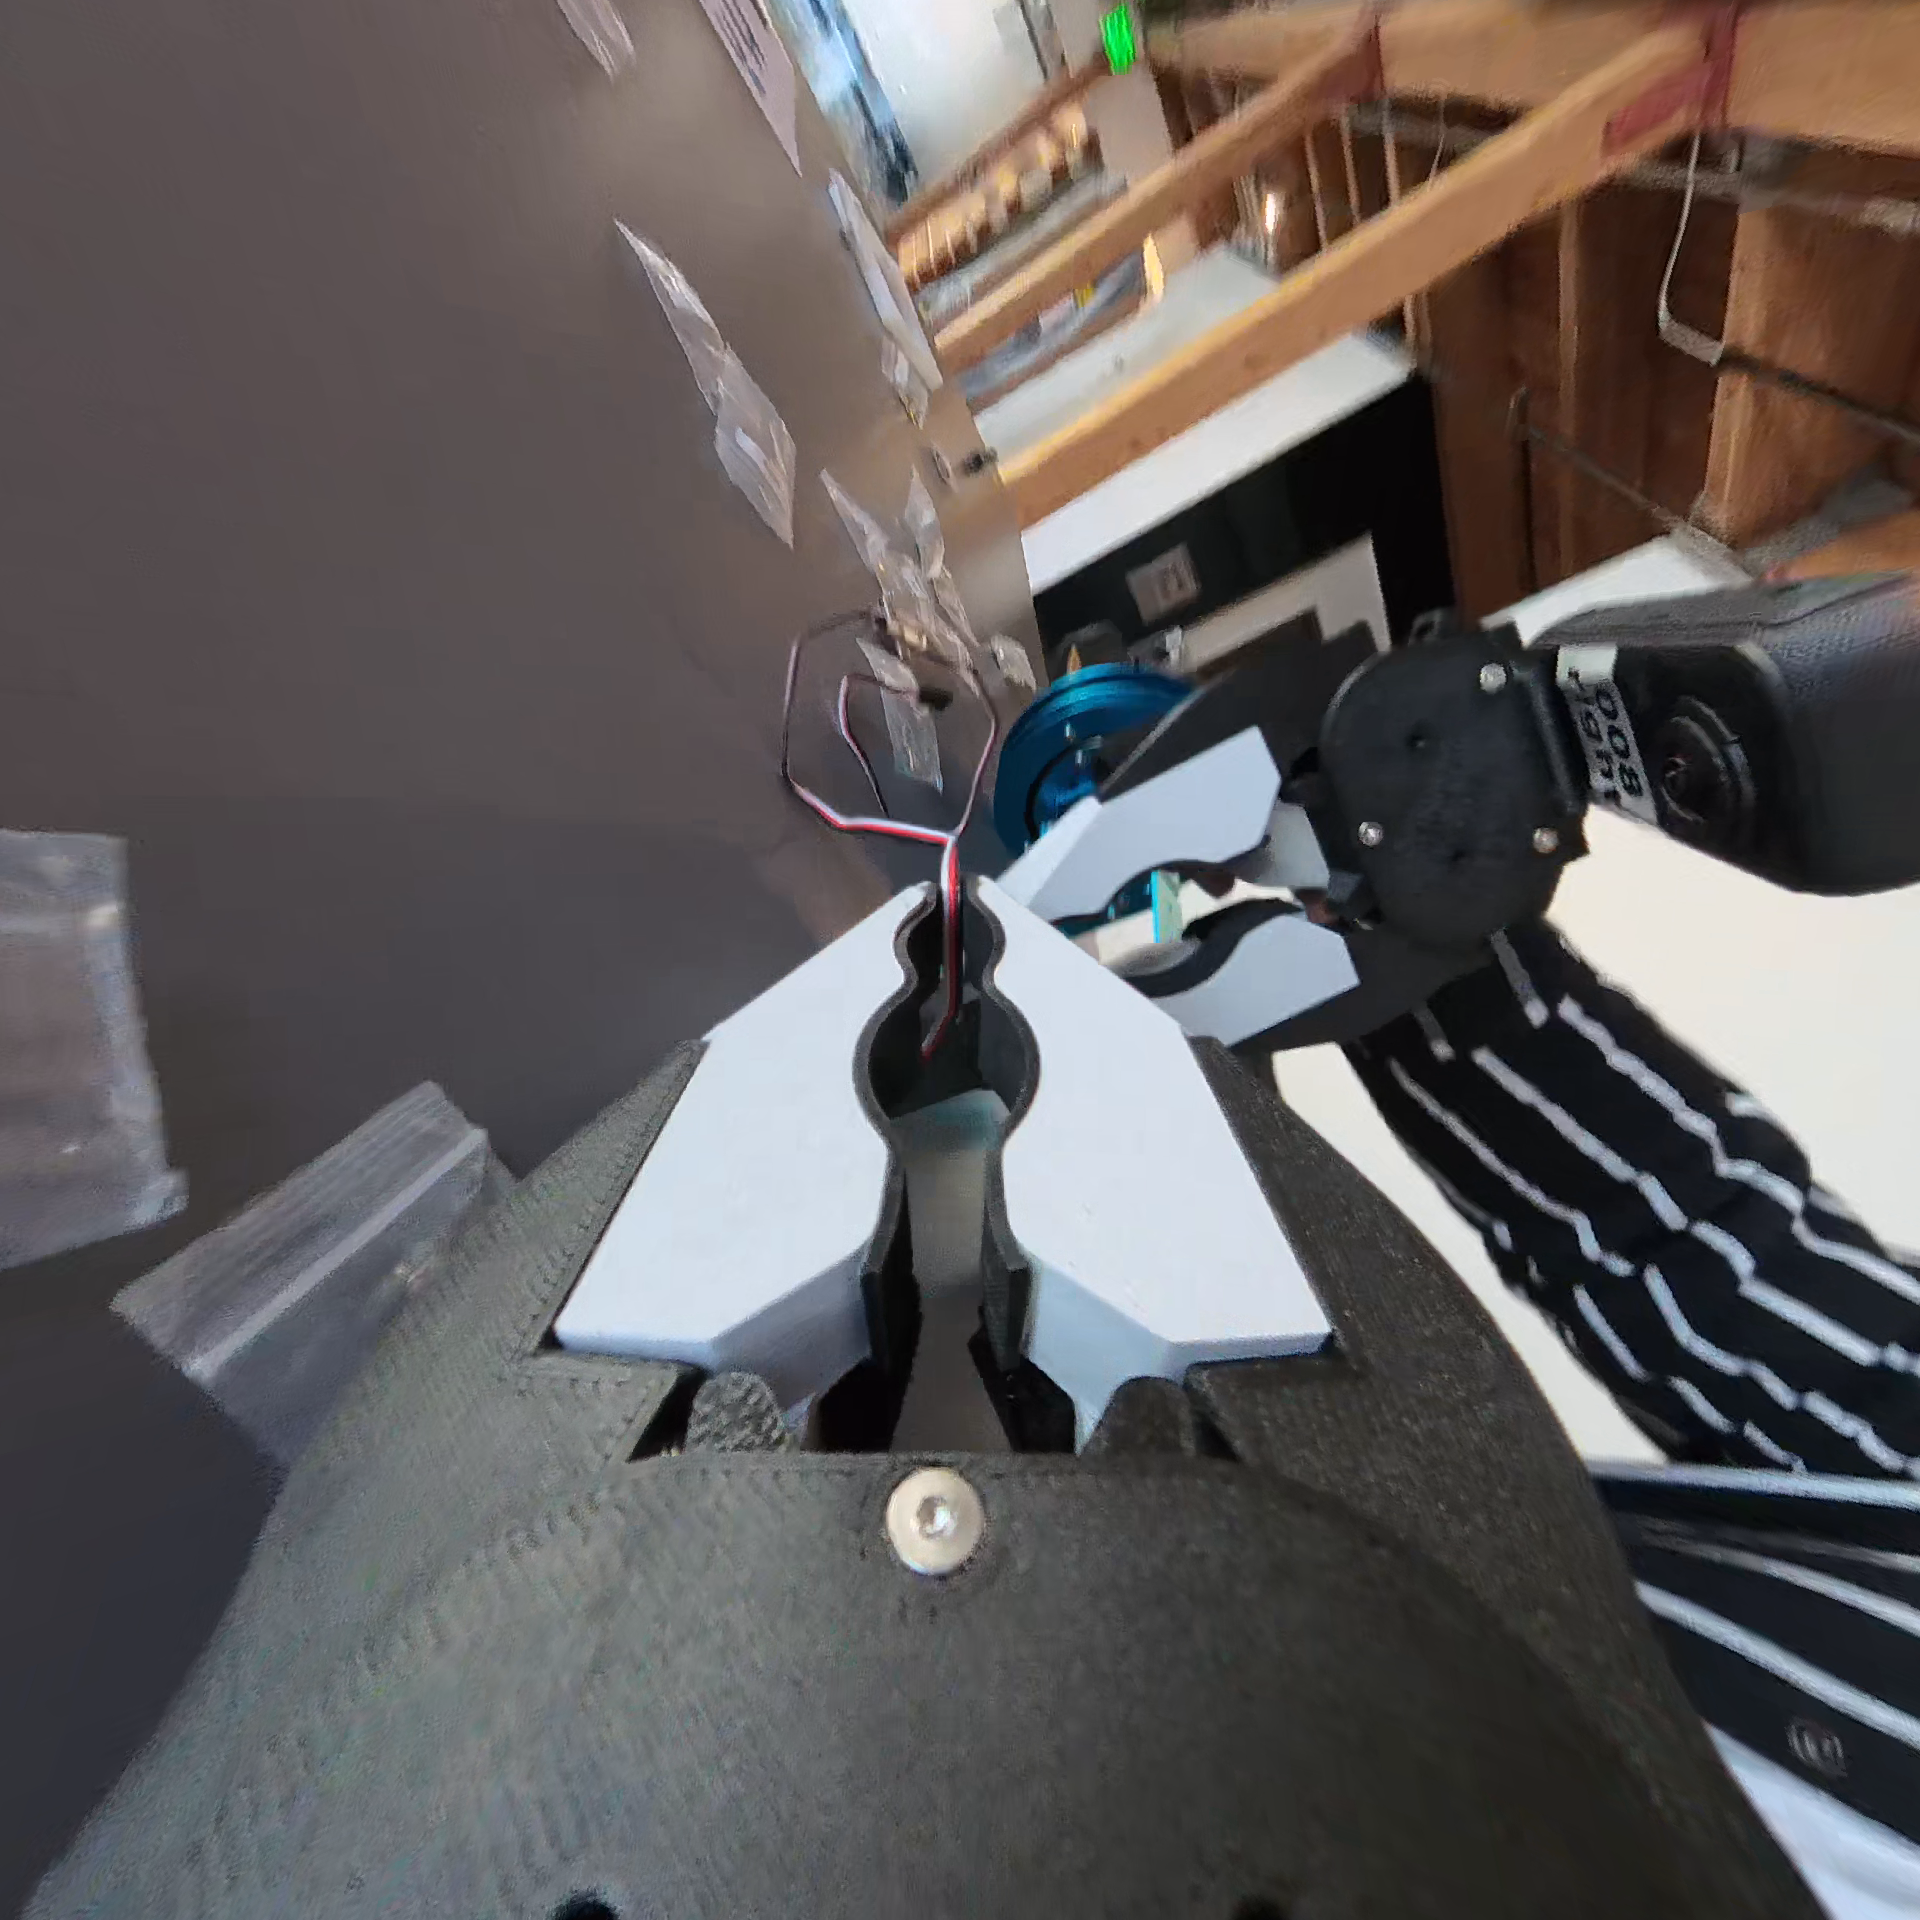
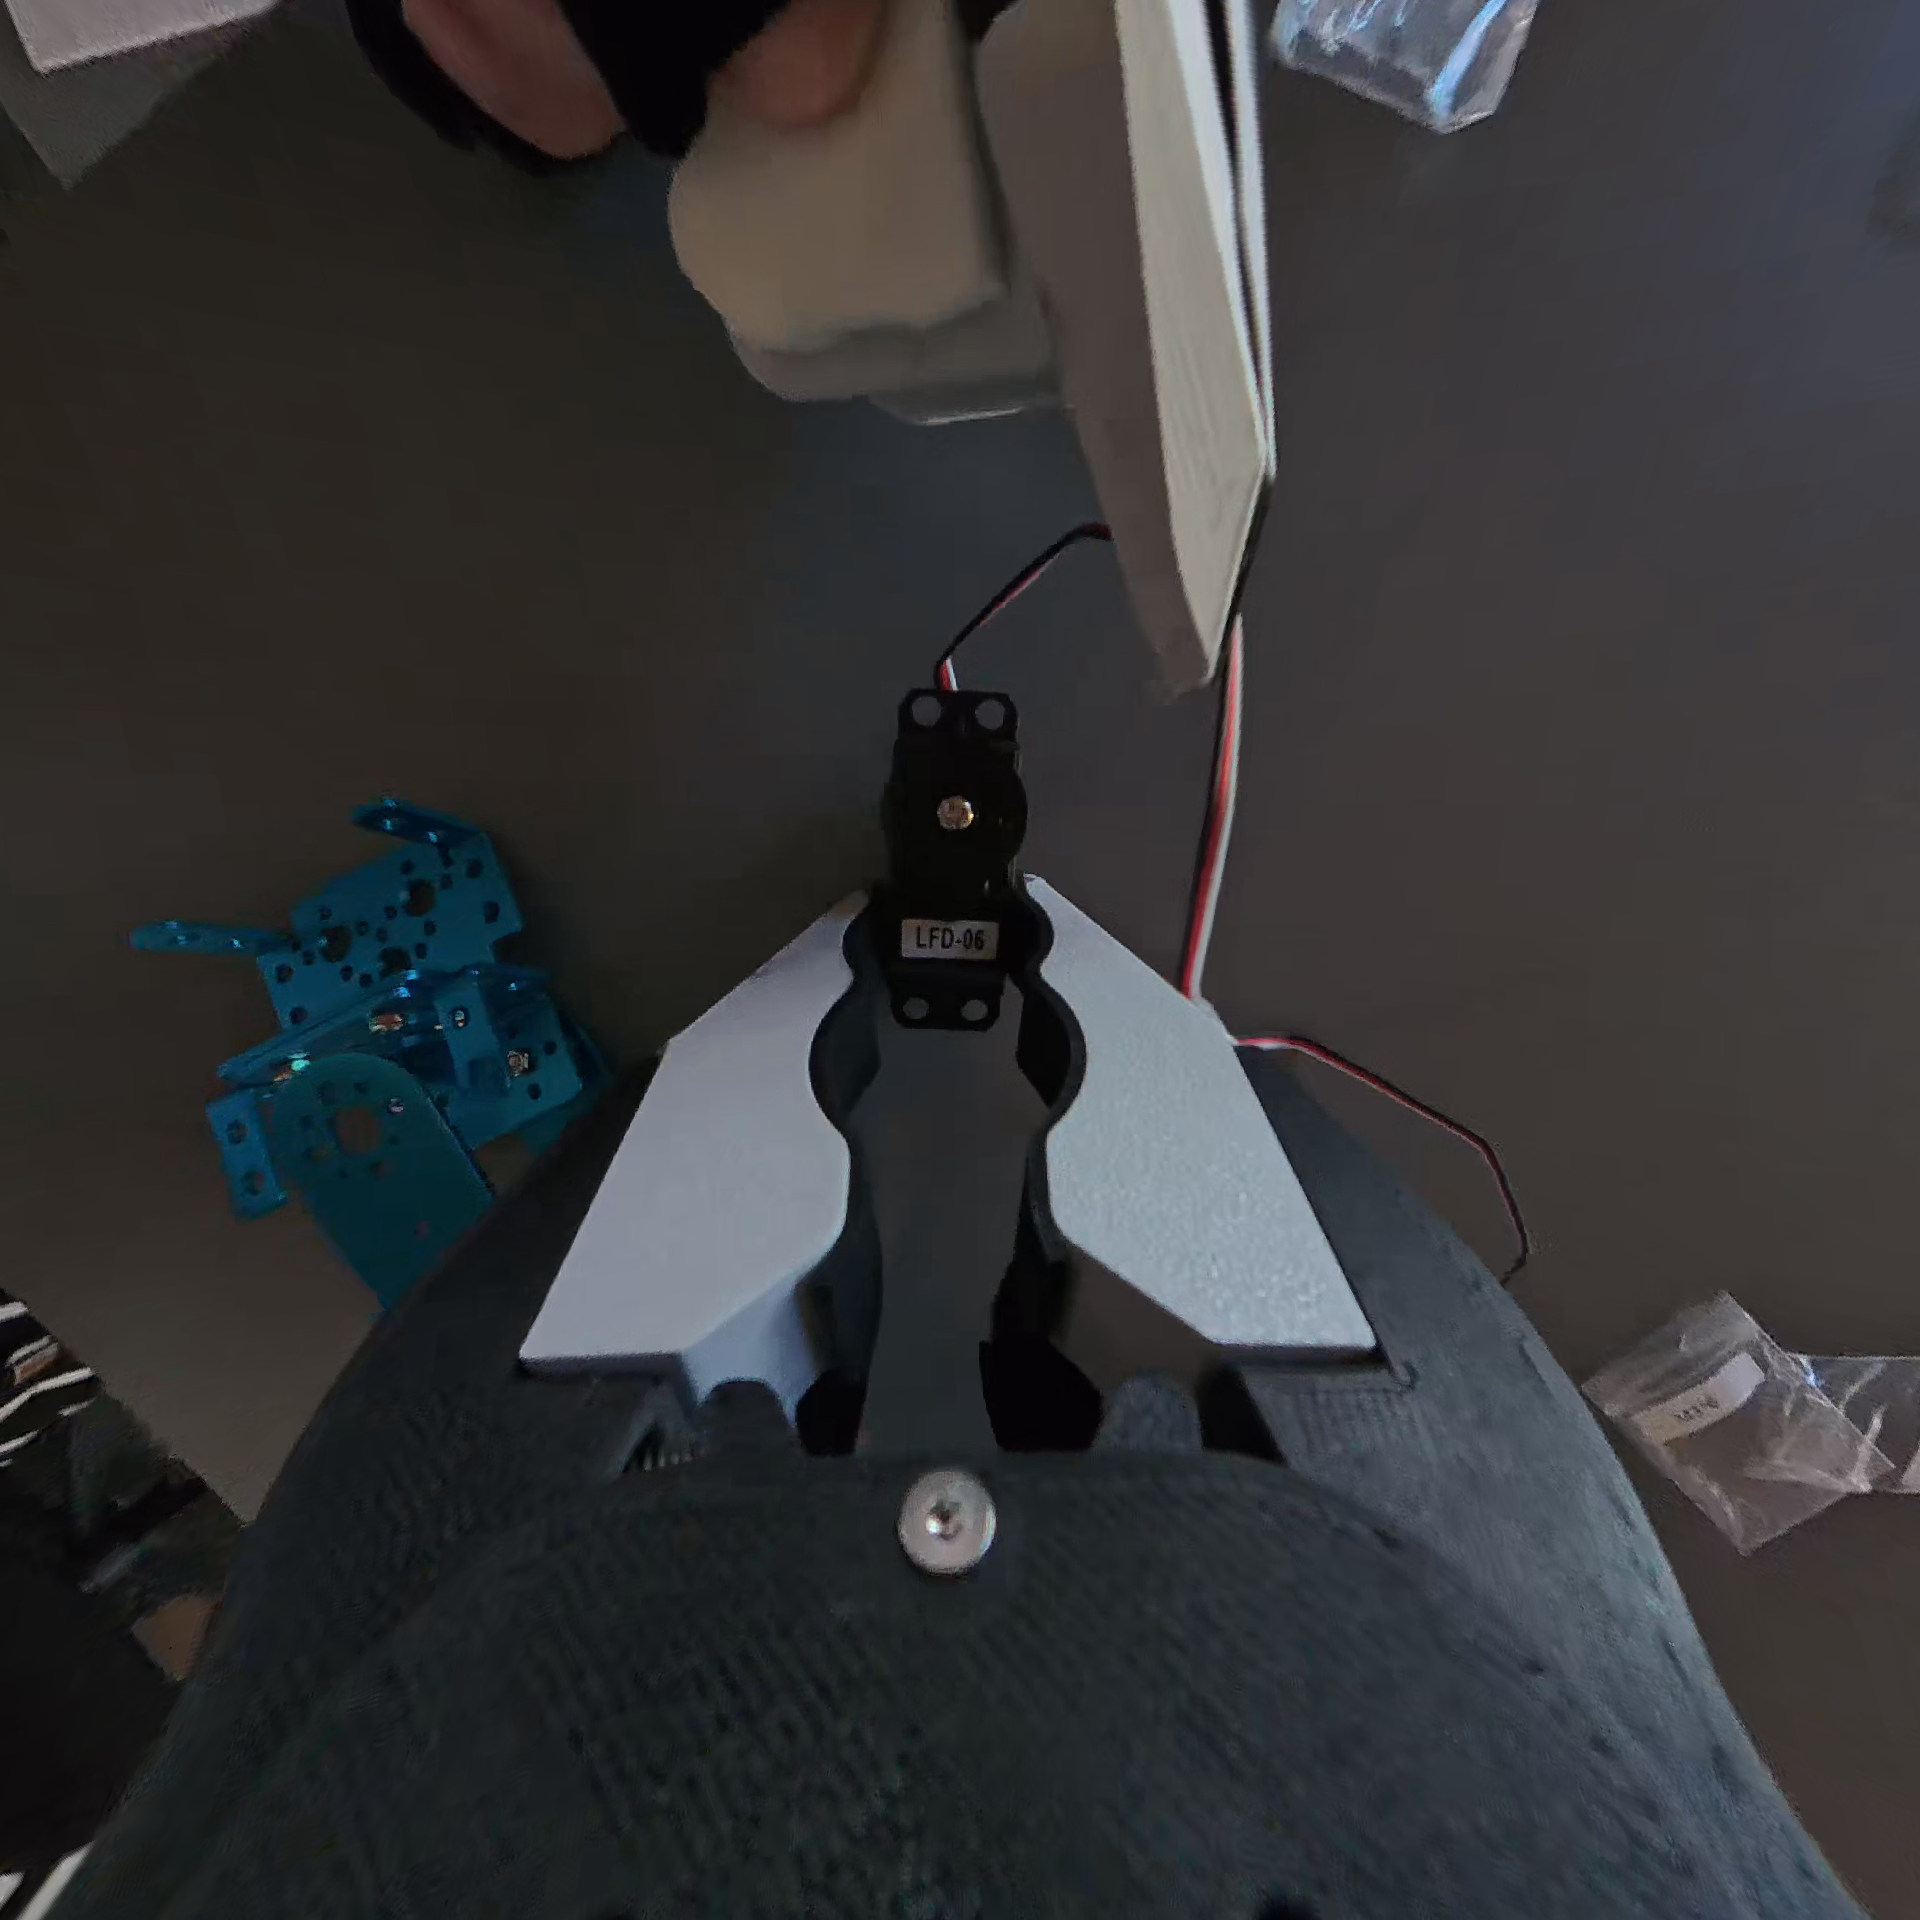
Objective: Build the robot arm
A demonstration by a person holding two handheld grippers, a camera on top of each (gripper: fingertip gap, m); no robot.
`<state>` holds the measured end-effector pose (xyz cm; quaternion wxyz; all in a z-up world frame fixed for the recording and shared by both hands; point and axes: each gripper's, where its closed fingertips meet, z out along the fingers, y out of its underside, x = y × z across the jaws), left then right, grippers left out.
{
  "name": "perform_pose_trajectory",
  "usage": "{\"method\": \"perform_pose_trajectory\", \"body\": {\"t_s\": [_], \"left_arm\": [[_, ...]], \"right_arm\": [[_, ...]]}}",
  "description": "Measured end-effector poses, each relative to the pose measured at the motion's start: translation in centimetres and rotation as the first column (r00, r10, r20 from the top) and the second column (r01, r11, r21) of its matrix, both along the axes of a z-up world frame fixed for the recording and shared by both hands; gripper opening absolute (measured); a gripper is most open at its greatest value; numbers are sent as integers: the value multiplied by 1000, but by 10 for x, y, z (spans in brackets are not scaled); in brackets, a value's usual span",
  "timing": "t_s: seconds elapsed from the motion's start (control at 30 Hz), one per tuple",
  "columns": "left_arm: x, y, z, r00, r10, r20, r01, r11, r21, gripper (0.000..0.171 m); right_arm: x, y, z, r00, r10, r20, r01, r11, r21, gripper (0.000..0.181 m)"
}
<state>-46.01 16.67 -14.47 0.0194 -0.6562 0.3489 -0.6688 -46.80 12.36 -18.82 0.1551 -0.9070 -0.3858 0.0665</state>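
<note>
The left gripper [image 1: 951, 904] has its jaws pinched shut on a thin red, white and black servo cable [image 1: 948, 961], which runs down into the round gap between the white fingers [image 1: 774, 1122] and loops away over the dark tabletop [image 1: 364, 520] beyond the tips. Just to the right of it in the left wrist view is the right gripper [image 1: 1055, 883], held by a person's arm in a black sleeve with white stripes [image 1: 1662, 1195]. A blue metal wheel-like part [image 1: 1049, 748] shows just behind that gripper's fingers.

From the right wrist view, the right gripper [image 2: 948, 914] has its jaws closed on a small black servo motor [image 2: 954, 862]. The servo's near end, with a white label, sits between the fingertips, while its far end with the brass-coloured shaft and mounting ears sticks out past them. The servo's lead [image 2: 1210, 831] leaves the far end, passes behind the left gripper's white finger [image 2: 1195, 364] hanging in from the top of the view, then drops along the right side and trails off to the near right.

On the tabletop [image 2: 416, 520] to the left lies a heap of blue anodised metal brackets [image 2: 384, 1029] full of holes. Clear plastic bags [image 2: 1745, 1413] of small parts lie at the near right, and another bag [image 2: 1403, 52] sits at the far right. In the left wrist view, more clear bags [image 1: 748, 436] are scattered along the far tabletop, and two lie blurred at the near left [image 1: 312, 1226].
</note>
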Motion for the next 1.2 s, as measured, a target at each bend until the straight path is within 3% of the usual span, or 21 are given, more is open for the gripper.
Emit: {"method": "perform_pose_trajectory", "body": {"t_s": [0.17, 0.3, 0.37, 0.43, 0.5, 0.6, 0.67, 0.7, 0.77, 0.8, 0.87, 0.93, 1.07, 1.13, 1.2], "left_arm": [[-6, 32, 14, 979, 203, 30, -200, 976, -83, 1], [3, 12, 1, 992, 100, -73, -112, 975, -194, 5], [7, 7, 5, 996, 59, -60, -73, 960, -269, 23], [4, 12, 20, 998, 64, 11, -58, 957, -285, 26], [-5, 21, 33, 993, 95, 67, -82, 981, -175, 38], [-16, 26, 56, 983, 77, 165, -104, 982, 159, 41], [-19, 18, 80, 967, -1, 254, -105, 909, 403, 39], [-21, 1, 97, 943, -107, 315, -65, 870, 489, 35], [-23, -33, 111, 890, -304, 341, 28, 781, 624, 49], [-20, -40, 105, 887, -352, 299, 56, 726, 686, 60], [-14, -48, 81, 879, -444, 175, 169, 633, 756, 63], [-13, -54, 60, 854, -511, 94, 276, 601, 750, 65], [-15, -63, 36, 806, -591, 16, 366, 520, 772, 53], [-19, -70, 28, 775, -632, -17, 394, 462, 795, 30], [-18, -72, 22, 770, -637, -39, 383, 413, 826, 20]], "right_arm": [[16, 1, 47, 987, -161, -2, 160, 983, 86, 21], [16, -19, 83, 922, -355, -157, 353, 935, -40, 21], [13, -27, 83, 880, -425, -212, 407, 905, -125, 21], [13, -32, 75, 850, -473, -232, 438, 879, -188, 21], [15, -37, 67, 836, -489, -250, 446, 870, -210, 21], [16, -40, 61, 828, -493, -267, 452, 869, -203, 21], [14, -39, 59, 839, -475, -265, 438, 879, -188, 21], [12, -37, 59, 843, -469, -263, 433, 883, -183, 21], [4, -33, 60, 858, -435, -274, 402, 900, -168, 21], [1, -30, 61, 866, -420, -272, 390, 907, -159, 21], [-2, -28, 61, 886, -389, -251, 368, 921, -130, 21], [-4, -28, 61, 905, -359, -229, 347, 933, -95, 21], [-6, -31, 57, 926, -324, -193, 319, 946, -59, 21], [-4, -34, 53, 932, -326, -158, 321, 945, -54, 21], [-4, -37, 50, 940, -312, -136, 308, 950, -51, 21]]}}
